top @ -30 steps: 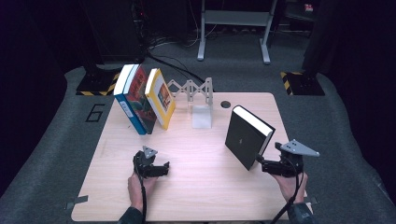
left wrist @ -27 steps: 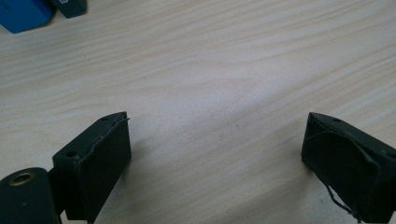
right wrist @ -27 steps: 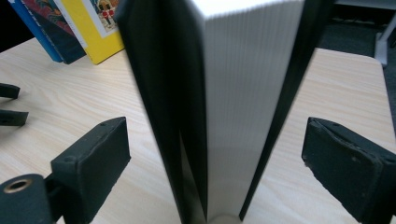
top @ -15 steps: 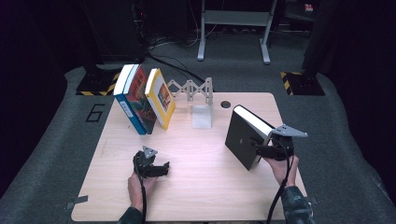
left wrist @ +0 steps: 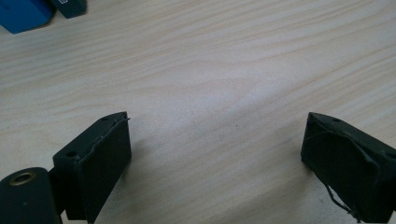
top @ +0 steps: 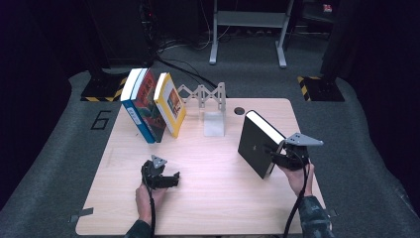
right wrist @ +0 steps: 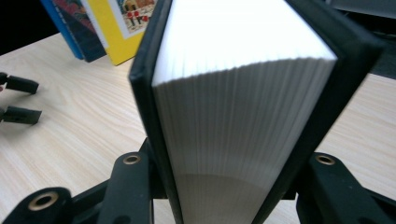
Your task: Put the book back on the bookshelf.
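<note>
Right gripper (top: 275, 154): black two-jaw tool with grey three-cornered top plate, held at the near right of the table. Its jaws have just been closing and now stand against both covers of the thick black hardcover book with white page block (top: 257, 144), which sits between them, fore-edge towards the gripper's camera. A second ago the gripper stood apart from the book, to its right, jaws spread; it has since moved in onto it. Whether the pads already bear down firmly is hard to tell at the lower corners; contact looks made.

Book: upright on its lower edge, tilted slightly, directly ahead of the right gripper.

Left gripper (top: 172, 179): jaws spread wide, nothing between them, low over the pale wooden table (top: 218, 198), well to the left of the book.

Beyond and left of the book: blue-spined book (top: 136, 106) and yellow-covered book (top: 171, 104), leaning together; grey zigzag metal rack (top: 202, 94).

Reading: grasp likely just secured; lifting or carrying towards the rack appears next.
</note>
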### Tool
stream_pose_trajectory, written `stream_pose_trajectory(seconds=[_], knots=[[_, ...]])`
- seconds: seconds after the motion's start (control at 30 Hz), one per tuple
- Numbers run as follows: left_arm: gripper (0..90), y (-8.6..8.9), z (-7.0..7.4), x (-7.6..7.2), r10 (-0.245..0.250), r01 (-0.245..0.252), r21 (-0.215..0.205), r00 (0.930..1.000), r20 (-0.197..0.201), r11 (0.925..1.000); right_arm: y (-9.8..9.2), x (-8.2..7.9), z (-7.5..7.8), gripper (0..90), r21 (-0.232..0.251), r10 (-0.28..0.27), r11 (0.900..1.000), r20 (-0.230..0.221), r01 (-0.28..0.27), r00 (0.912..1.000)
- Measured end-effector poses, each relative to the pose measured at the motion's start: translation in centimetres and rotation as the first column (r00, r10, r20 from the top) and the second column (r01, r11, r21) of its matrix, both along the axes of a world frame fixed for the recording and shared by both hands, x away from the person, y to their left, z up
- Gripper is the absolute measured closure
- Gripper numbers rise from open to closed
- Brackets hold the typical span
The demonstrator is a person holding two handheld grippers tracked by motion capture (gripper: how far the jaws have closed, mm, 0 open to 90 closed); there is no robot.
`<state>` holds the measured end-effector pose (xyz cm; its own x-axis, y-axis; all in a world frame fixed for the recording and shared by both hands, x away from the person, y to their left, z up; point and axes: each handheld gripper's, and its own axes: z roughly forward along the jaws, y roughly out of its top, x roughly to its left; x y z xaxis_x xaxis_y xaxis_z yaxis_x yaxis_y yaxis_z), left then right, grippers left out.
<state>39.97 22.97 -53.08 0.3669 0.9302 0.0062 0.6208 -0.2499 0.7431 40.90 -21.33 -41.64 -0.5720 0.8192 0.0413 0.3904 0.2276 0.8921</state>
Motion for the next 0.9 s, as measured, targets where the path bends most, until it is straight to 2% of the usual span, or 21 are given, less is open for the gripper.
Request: stream_pose_trajectory(seconds=[0.33,0.9], knots=[[8.0,0.0,0.0,0.0,0.0,0.0,0.0,1.0,0.0,1.0,1.1,0.6,0.1,53.8,-0.01,0.075,0.997,0.002,-0.075,0.9972],[8.0,0.0,0.0,0.0,0.0,0.0,0.0,1.0,0.0,1.0,4.1,1.1,0.1,53.7,-0.014,0.173,0.985,-0.004,-0.173,0.9849]])
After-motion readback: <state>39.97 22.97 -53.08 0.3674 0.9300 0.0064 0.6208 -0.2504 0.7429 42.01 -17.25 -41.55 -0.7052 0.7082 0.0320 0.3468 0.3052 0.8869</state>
